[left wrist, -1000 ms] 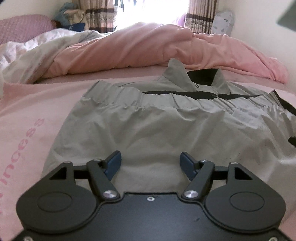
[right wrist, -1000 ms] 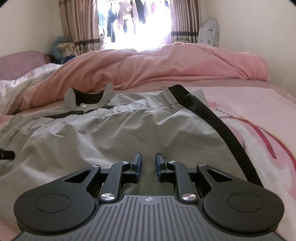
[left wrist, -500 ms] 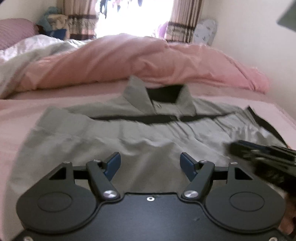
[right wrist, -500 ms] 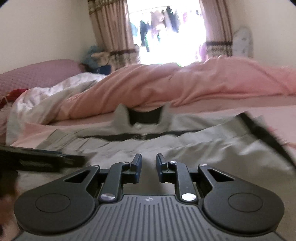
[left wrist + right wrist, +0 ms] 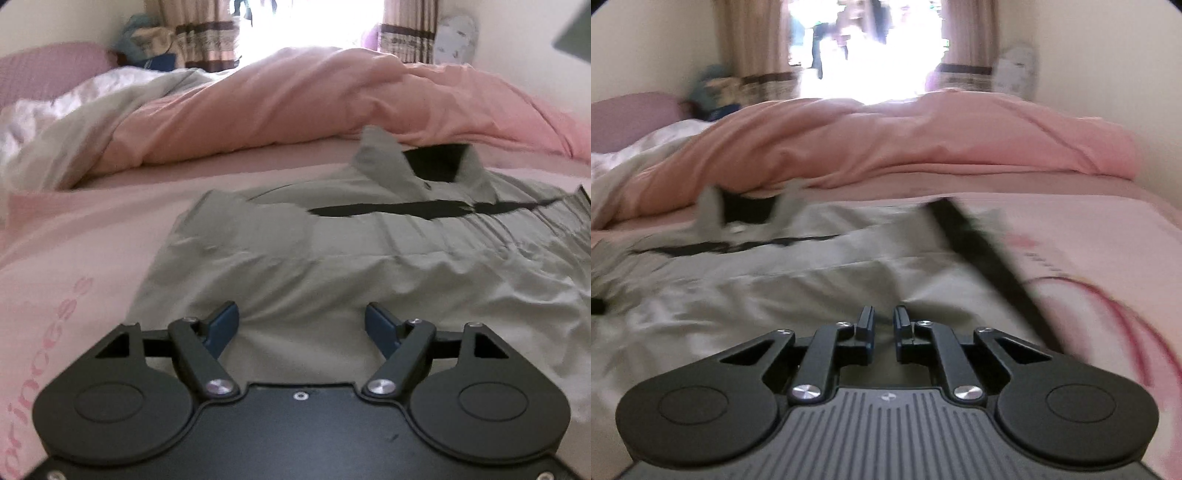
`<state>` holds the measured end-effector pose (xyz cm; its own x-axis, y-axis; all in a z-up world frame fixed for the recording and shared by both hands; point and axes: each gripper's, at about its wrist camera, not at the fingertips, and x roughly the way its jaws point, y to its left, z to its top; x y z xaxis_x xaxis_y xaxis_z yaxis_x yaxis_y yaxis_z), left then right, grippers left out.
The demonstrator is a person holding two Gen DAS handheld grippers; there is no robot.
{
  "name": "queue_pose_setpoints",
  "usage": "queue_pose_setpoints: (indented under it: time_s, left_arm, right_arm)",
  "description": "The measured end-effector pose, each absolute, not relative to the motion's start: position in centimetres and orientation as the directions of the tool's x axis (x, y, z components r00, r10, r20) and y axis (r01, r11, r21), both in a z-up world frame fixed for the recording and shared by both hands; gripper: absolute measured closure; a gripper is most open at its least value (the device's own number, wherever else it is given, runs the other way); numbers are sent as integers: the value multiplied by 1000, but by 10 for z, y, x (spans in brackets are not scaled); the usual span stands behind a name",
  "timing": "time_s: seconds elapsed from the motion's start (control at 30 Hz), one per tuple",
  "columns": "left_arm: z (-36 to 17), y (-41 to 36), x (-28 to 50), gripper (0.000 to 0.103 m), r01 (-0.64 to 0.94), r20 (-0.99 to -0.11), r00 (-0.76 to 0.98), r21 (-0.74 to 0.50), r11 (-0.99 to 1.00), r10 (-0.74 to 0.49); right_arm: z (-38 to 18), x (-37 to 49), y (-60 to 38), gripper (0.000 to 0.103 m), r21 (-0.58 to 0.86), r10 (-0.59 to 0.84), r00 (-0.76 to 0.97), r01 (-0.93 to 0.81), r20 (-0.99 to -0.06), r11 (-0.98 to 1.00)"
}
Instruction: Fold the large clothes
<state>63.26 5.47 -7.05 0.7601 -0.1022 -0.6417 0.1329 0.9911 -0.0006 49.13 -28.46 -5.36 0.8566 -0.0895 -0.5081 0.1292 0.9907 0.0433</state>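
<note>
One grey garment (image 5: 332,280) with black trim is seen spread on the pink bed sheet (image 5: 85,236), its collar (image 5: 424,166) at the far side and one black band (image 5: 399,210) crossing below it; in the right wrist view a second black strip (image 5: 982,258) is seen running down its right edge. One heaped pink duvet (image 5: 295,107) is laid across the far part of the bed, with one pale quilt (image 5: 55,125) at far left and two curtains (image 5: 207,33) by the bright window beyond. Compared with half a second earlier, the collar is now seen further right in the left wrist view and further left in the right wrist view, and the other tool is no longer seen in the left view. The left tool (image 5: 301,325) is held low over the garment's near hem, tilted downward; its jaws stand wide apart, have just been opening further, and nothing is pinched between them. The right tool (image 5: 884,325) is held likewise over the near part of the cloth; its jaws have just been closing and are nearly together, with no cloth seen between the pads; this view is blurred
</note>
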Motion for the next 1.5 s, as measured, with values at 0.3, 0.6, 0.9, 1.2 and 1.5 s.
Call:
queue_pose_setpoints:
  time_s: [0.3,0.6,0.9,1.2,1.5]
  left_arm:
    - [-66,61,634,24,89,-665,741,-40,995,-93]
    - [-34,16,531,22,207,-586,780,-85,975,-217]
    - [-70,-23,500,21,208,-648,736,-57,977,-194]
    - [-82,7,506,19,124,-651,752,-15,992,-104]
    - [-79,96,507,19,-24,-676,736,19,1000,30]
  right_arm:
    - [-51,482,-284,90,67,-100,852,156,-514,985]
    - [-18,406,-191,85,110,129,903,-91,-410,990]
    - [-58,389,-140,86,29,125,869,-127,-479,991]
    - [-66,384,-188,86,-20,-10,859,-1,-512,1000]
    - [-68,370,-293,90,-69,-225,825,222,-519,973]
